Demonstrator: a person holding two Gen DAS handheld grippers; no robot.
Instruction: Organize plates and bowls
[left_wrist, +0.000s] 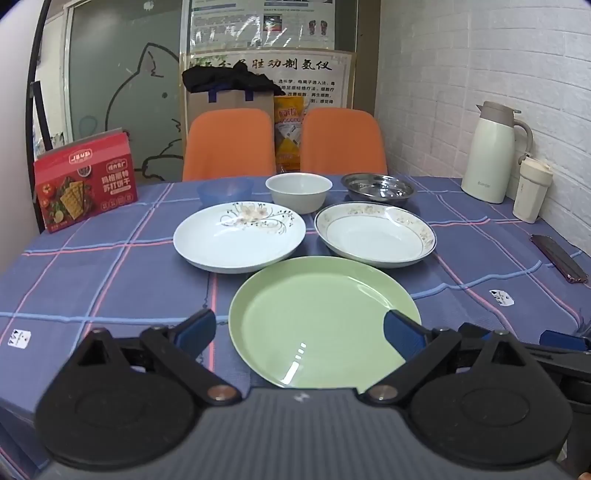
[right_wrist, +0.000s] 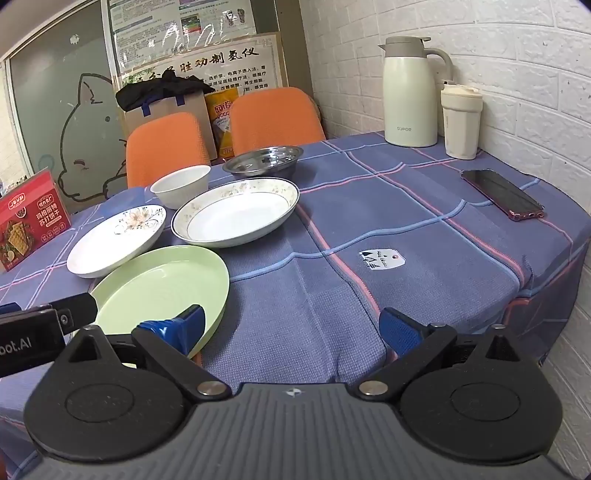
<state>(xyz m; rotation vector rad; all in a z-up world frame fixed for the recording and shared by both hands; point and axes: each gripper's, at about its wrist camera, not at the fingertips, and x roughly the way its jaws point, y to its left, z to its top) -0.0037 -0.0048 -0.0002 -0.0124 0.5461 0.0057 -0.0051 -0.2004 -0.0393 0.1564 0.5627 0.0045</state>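
I take the green plate (left_wrist: 321, 321) as my landmark; it lies flat and empty on the blue checked tablecloth (left_wrist: 110, 280), at the near edge of the table. My left gripper (left_wrist: 299, 332) hangs just above its near rim with its blue-padded fingers spread wide, one off the plate's left side and the other over its right part, and nothing between them. My right gripper (right_wrist: 291, 328) is to the right of the green plate, equally wide open and holding nothing; its left finger (right_wrist: 188, 328) overlaps the plate's rim in my view, though I cannot tell whether it touches.

Just behind the green plate on the left sits the white flowered plate (left_wrist: 240, 236), empty, its rim close against the green one. Behind on the right is the gold-rimmed deep plate (left_wrist: 375, 236), also empty. Farther back from the green plate stand three bowls in a row: a blue bowl (left_wrist: 225, 190) on the left, a white bowl (left_wrist: 299, 192) in the middle, and a steel bowl (left_wrist: 378, 188) on the right. I see nothing in the white and steel ones; the blue bowl's inside is hidden from me.

Well off to the right of the green plate lie a phone (right_wrist: 502, 194), a thermos jug (right_wrist: 410, 92) and a lidded cup (right_wrist: 461, 122); far left stands a red cracker box (left_wrist: 86, 181).
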